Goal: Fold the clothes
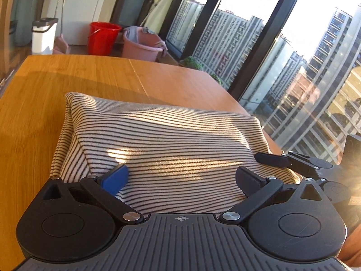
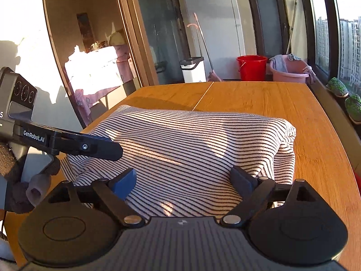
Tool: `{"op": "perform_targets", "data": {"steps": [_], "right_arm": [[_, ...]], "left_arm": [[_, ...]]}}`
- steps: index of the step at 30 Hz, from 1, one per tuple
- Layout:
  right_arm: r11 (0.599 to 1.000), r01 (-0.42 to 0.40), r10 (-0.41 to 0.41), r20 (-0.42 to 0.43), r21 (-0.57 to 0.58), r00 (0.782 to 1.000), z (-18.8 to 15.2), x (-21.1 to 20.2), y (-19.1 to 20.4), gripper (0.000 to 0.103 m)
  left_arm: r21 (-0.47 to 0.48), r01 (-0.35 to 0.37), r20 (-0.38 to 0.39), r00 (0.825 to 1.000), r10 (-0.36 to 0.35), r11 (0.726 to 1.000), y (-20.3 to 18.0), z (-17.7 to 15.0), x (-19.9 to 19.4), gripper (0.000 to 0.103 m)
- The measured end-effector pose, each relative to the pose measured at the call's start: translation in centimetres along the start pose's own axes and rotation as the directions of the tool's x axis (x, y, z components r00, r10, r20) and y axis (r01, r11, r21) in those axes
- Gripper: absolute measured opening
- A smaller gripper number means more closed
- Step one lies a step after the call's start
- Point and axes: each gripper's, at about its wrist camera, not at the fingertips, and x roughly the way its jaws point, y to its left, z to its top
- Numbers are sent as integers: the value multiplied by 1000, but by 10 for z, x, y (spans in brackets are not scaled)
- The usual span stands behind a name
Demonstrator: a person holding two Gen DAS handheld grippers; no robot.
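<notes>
I have both grippers, left (image 1: 181, 178) and right (image 2: 183, 181), side by side with fingers spread wide over the folded striped top (image 1: 162, 140) on the worktop (image 1: 67, 79).

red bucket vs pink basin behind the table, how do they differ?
The red bucket is bright red, tall and narrow; the pink basin is pale pink, lower and wider. Cloths hang over the pink basin's rim, while none shows on the red bucket. The red bucket stands left of the pink basin, which is nearer the window. Both look like plastic and sit side by side beyond the far edge of the table.
</notes>
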Motion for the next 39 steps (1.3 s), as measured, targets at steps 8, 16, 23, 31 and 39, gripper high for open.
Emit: {"op": "perform_targets", "data": {"steps": [8,16,23,31,39], "right_arm": [[1000,-23,23,0,3,1000,3,4,2,103],[999,-34,33,15,20,999,5,4,-3,103],[994,-87,82,65,73,995,1,-1,-11,103],[986,-120,110,90,113,990,1,0,-18,103],[990,-100,92,80,101,993,2,5,-15,103]], "left_arm": [[26,-5,22,1000,5,1000,-2,-10,-5,103],[121,-55,67,997,47,991,-9,-24,-7,103],[153,-93,98,992,78,984,-13,-32,-9,103],[113,-50,124,992,36,992,-3,-35,-15,103],[120,-48,131,991,32,992,-4,-39,-18,103]]}}
